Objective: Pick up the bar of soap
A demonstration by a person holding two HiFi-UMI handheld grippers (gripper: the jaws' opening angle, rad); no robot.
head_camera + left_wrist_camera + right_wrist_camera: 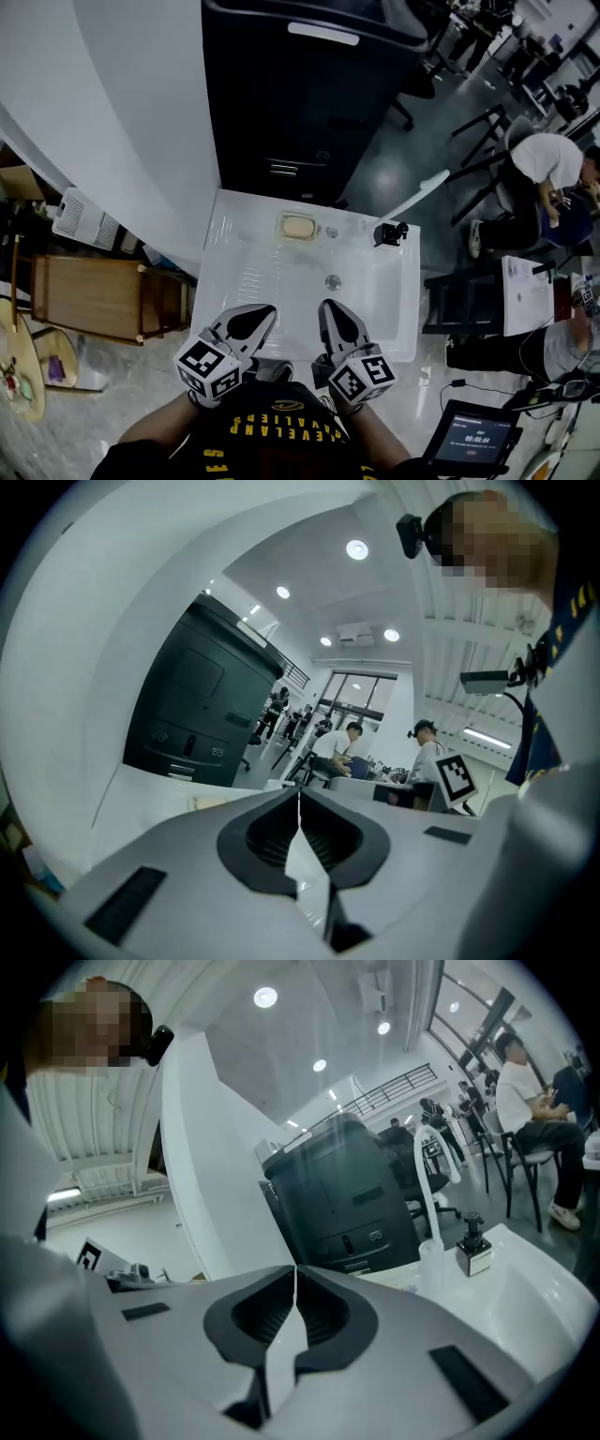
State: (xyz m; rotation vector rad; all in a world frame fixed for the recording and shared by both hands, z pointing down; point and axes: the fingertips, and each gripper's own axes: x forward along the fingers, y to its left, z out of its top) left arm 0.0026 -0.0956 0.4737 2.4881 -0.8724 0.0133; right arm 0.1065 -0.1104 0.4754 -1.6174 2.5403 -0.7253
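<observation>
While the soap bar (298, 227) rests on the sink's (234, 281) far rim,
left gripper (266, 314) and right gripper (328, 307) hover near, closed and empty, apparently poised to reach.

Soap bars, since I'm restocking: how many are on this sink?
1. The bar of soap lies on the back rim of the sink, left of the black pump bottle; none appears hidden.
</observation>
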